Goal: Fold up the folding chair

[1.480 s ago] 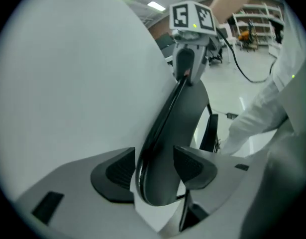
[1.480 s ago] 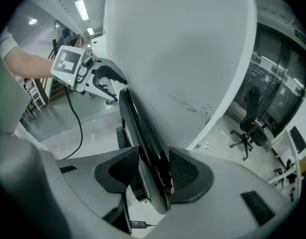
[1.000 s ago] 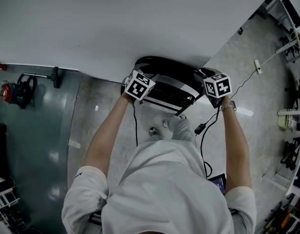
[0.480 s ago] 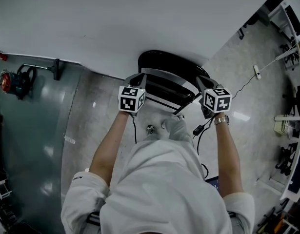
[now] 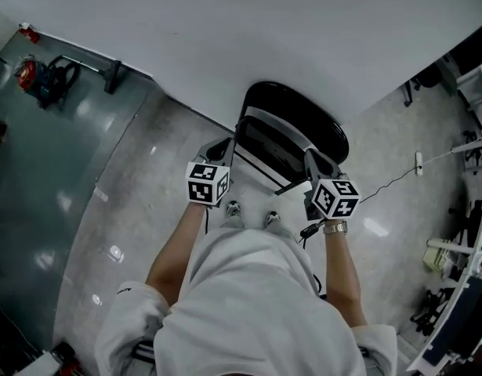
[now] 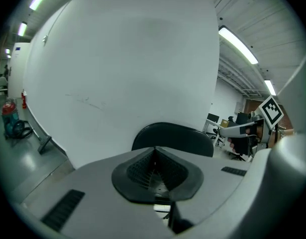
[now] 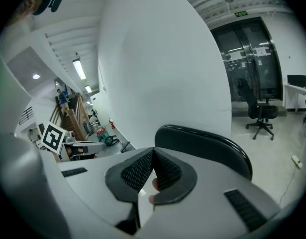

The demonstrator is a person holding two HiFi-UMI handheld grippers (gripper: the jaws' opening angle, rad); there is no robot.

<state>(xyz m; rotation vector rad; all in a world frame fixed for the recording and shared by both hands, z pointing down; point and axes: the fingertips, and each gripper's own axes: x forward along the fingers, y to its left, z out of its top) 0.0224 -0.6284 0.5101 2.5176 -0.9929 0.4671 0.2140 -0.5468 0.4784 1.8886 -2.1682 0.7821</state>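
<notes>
Where the grey floor (image 5: pixel 146 171) meets the white wall (image 5: pixel 225 30), the left claw (image 5: pixel 222 144) hangs close beside the left edge of the folding chair (image 5: pixel 299 120). Its jaws have just finished closing and now meet with nothing between them. The chair stands on the floor at the foot of the wall, with its black backrest nearest it. At its right edge the right claw (image 5: pixel 313 158) is likewise pinched together and empty.
</notes>
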